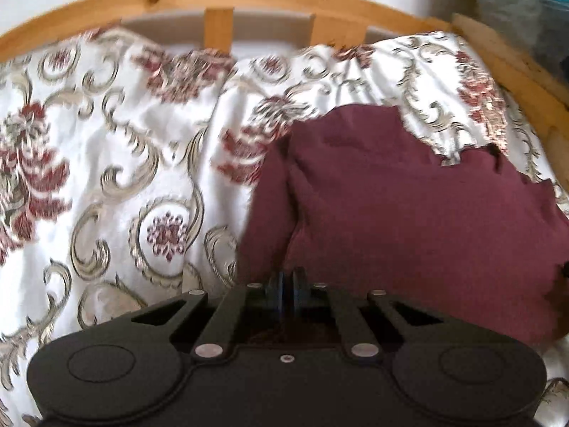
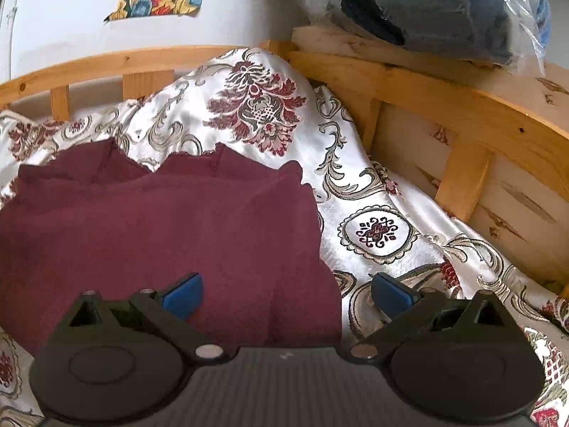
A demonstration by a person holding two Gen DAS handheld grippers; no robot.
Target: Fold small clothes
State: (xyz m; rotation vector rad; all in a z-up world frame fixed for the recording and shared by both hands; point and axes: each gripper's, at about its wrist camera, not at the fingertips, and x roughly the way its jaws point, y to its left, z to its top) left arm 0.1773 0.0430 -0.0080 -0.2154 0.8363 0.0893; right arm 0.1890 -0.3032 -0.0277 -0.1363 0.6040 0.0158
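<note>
Cloth (image 1: 409,206), maroon, lies on the bed (image 1: 106,178); left gripper (image 1: 288,284) pinches its near edge, right gripper (image 2: 286,295) gapes over the right edge. Folding seems underway; next, right must clamp down.

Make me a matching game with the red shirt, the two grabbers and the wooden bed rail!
Things:
1. maroon garment
2. left gripper
3. right gripper
4. wooden bed frame

States:
A. fingers wide apart
B. bears a plastic-wrapped bundle
C. lies on the patterned bedspread
D. fingers pressed together at the cloth's near edge

Pairs: 1-C, 2-D, 3-A, 4-B
</note>
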